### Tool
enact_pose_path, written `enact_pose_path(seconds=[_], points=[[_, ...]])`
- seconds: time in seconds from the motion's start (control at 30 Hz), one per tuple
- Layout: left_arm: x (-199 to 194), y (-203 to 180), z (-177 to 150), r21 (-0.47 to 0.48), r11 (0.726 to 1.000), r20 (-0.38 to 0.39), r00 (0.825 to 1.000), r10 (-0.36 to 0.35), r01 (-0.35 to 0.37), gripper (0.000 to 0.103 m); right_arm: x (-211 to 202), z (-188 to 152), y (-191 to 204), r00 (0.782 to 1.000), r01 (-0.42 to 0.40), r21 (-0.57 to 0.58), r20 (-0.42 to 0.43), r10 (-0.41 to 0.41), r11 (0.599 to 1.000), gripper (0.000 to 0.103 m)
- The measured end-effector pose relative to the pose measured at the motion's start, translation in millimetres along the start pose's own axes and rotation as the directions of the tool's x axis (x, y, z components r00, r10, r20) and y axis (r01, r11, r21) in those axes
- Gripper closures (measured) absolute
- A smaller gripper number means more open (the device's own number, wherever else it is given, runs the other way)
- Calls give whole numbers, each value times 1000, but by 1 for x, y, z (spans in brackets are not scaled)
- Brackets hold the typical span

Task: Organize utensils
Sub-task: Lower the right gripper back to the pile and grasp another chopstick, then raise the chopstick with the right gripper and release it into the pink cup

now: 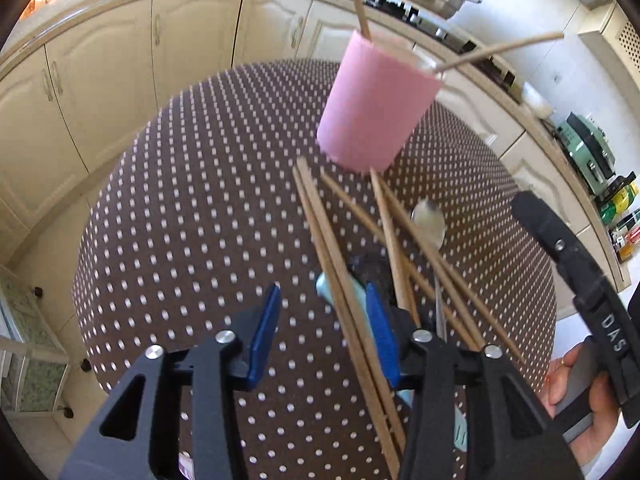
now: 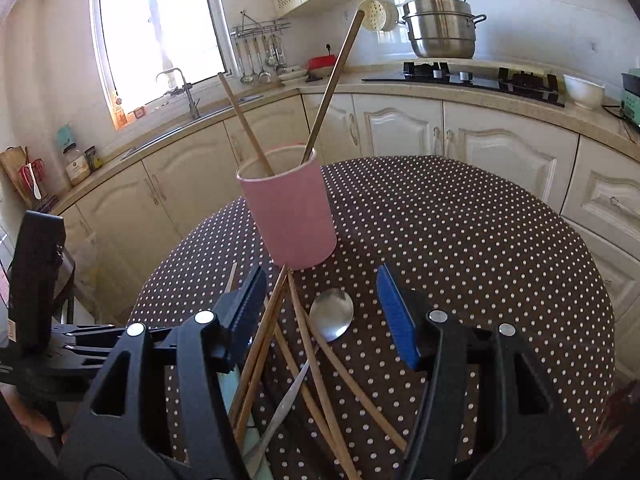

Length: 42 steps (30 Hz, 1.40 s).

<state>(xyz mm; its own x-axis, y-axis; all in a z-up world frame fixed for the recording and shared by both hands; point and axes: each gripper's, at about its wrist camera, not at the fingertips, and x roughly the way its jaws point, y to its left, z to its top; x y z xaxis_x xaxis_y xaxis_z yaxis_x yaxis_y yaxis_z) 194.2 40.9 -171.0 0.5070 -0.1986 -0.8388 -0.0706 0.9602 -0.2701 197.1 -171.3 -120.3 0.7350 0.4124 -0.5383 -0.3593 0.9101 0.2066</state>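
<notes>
The utensils to be organised lie in a loose pile on the dotted tablecloth [image 2: 460, 240], just in front of the pink holder cup [image 2: 290, 212], which stands upright and already contains two sticks leaning against its rim. The pile consists of wooden chopsticks [image 2: 316, 364], a metal spoon [image 2: 332, 314] with its bowl toward the cup, and a pale green utensil [image 1: 340, 292] partly buried beneath the sticks. The long axes of the chopsticks run roughly from the cup base back toward both tools, fanning out slightly; they therefore lie nearly in line with each gripper's pointing direction rather than across it. The left gripper [image 1: 324, 324] is angled steeply down with its jaws apart, and a pair of chopsticks passes between its blue pads, close to the right-hand pad; no pad visibly presses on them, and whether that pad touches them cannot be told. The right gripper [image 2: 324, 312] is also held apart, with nothing clamped; the spoon bowl and several stick ends sit in the gap ahead of it, and the pile lies toward its left-hand pad. Judged from these views, the left tool is nearer a pick: its next closure depends on the jaws straddling the paired sticks squarely.
</notes>
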Motion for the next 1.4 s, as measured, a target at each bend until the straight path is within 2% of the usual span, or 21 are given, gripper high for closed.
enact_pose_path(seconds=[0.33, 0.43, 0.57, 0.6, 0.73, 0.87, 1.03, 1.2, 1.27, 1.4], points=[[6, -1, -18, 16, 998, -19, 997, 68, -68, 63, -1, -9, 3, 999, -26, 11, -25, 26, 1000, 45], [6, 3, -20, 9, 999, -24, 998, 53, -53, 63, 0, -9, 5, 999, -31, 11, -30, 31, 999, 44], [9, 1, -15, 14, 997, -27, 997, 70, -69, 64, 5, -8, 11, 998, -42, -1, -48, 42, 999, 44], [11, 1, -11, 15, 997, -28, 997, 75, -74, 65, 5, -8, 12, 998, -45, -5, -52, 44, 999, 44], [19, -1, 2, 10, 996, -35, 996, 84, -84, 92, 9, -8, 18, 997, -51, -20, -66, 49, 999, 44], [18, 7, 5, -34, 998, -28, 999, 47, -48, 94, 14, -6, 26, 995, -57, -37, -89, 53, 998, 44], [8, 28, 10, -75, 996, 3, 999, 41, -41, 98, 27, -1, 44, 988, -67, -84, -141, 55, 994, 44], [1, 45, 16, -104, 994, 25, 999, 41, -38, 98, 56, 1, 71, 968, -89, -146, -244, 51, 985, 45], [-2, 50, 17, -109, 993, 42, 998, 40, -35, 98, 68, 0, 82, 957, -95, -172, -288, 42, 981, 56], [-11, 57, 18, -110, 994, 74, 997, 32, -23, 98, 90, 0, 98, 935, -103, -201, -354, 26, 974, 67]])
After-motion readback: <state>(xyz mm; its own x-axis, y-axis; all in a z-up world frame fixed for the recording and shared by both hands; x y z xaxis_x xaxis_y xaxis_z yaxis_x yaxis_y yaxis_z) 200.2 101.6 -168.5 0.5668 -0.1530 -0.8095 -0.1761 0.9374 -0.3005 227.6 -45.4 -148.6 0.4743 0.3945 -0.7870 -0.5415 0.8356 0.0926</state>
